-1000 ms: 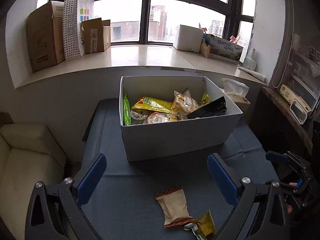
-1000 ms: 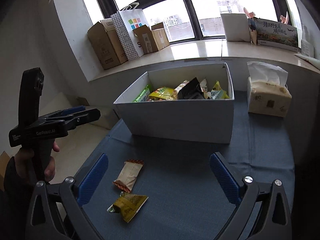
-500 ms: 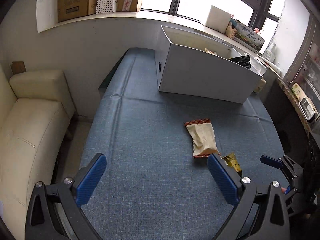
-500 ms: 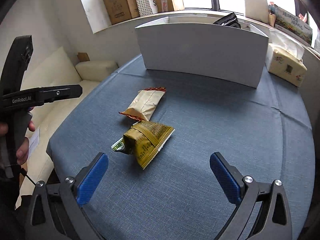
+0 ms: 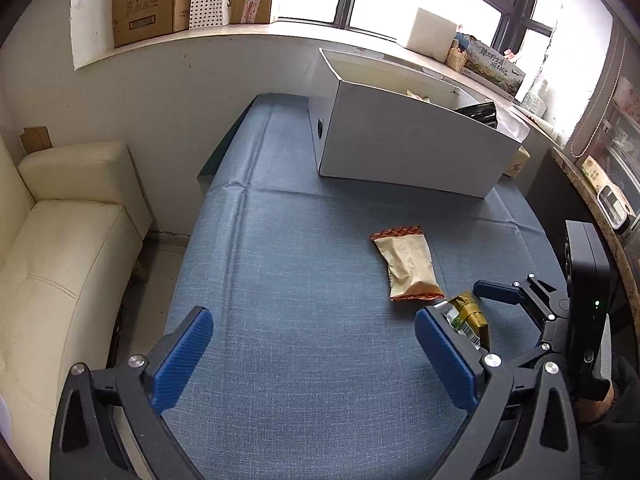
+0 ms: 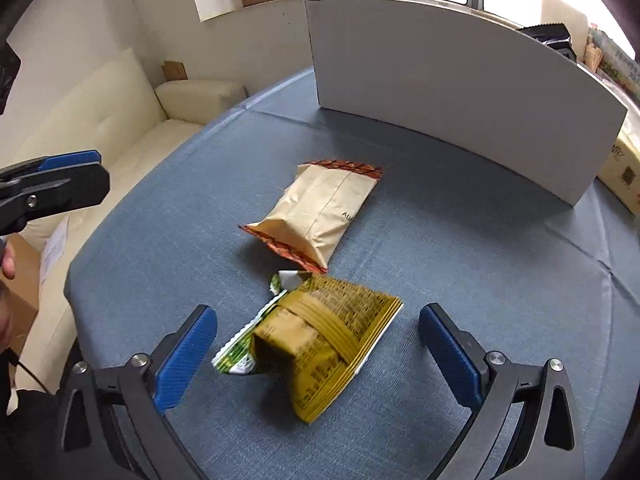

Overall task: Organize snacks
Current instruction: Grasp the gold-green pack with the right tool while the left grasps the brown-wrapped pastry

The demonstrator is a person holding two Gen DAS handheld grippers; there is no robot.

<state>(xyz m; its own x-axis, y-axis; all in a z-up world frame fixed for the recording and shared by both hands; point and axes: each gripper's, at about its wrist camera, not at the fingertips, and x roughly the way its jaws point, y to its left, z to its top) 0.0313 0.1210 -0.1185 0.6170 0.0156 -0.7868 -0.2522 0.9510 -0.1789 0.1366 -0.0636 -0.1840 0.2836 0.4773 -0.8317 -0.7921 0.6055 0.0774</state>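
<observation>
Two snack packets lie on the blue-clothed table [image 5: 300, 240]: a beige one with orange ends [image 6: 320, 212] [image 5: 408, 264] and an olive-yellow one [image 6: 332, 340] [image 5: 470, 316] just in front of it. My right gripper [image 6: 316, 314] is low over the table with the olive-yellow packet between its jaws. The jaws are closing, and the pads stand clear of the packet on both sides. My left gripper [image 5: 312, 316] is open over bare cloth to the left of both packets, holding nothing. The white box [image 5: 408, 148] [image 6: 460, 92] at the far end holds several snacks, mostly hidden by its wall.
A cream sofa [image 5: 60, 240] runs along the table's left edge. Cardboard boxes [image 5: 144, 0] stand on the windowsill behind. A tissue box [image 6: 624, 168] sits right of the white box. A person's hand [image 6: 6, 256] holds the left gripper's handle.
Both grippers came down and tipped toward the table. The right one moved forward until the olive-yellow packet lay between its jaws. The left one has kept still for the last half second.
</observation>
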